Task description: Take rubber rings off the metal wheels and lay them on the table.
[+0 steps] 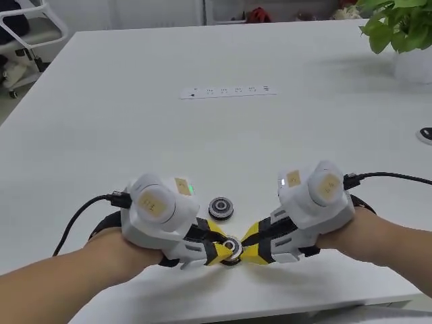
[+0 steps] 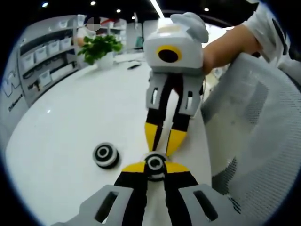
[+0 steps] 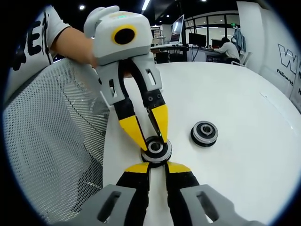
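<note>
A small metal wheel with a black rubber ring (image 1: 231, 248) sits near the table's front edge, caught between both grippers. My left gripper (image 1: 214, 252) comes in from the left and is shut on the wheel (image 2: 155, 165). From the other side my right gripper (image 1: 248, 248) pinches the same wheel (image 3: 156, 149). In the left gripper view the right gripper (image 2: 162, 143) reaches down onto the wheel's far rim. The left gripper (image 3: 151, 136) meets it likewise in the right gripper view. A second ringed wheel (image 1: 221, 208) (image 2: 105, 155) (image 3: 204, 133) lies free just beyond them.
A white power strip (image 1: 228, 90) lies mid-table. At the far right stand a potted plant (image 1: 398, 27) and a small dark object (image 1: 425, 135). The table's front edge runs close under the grippers, with a white mesh chair (image 2: 254, 136) behind it.
</note>
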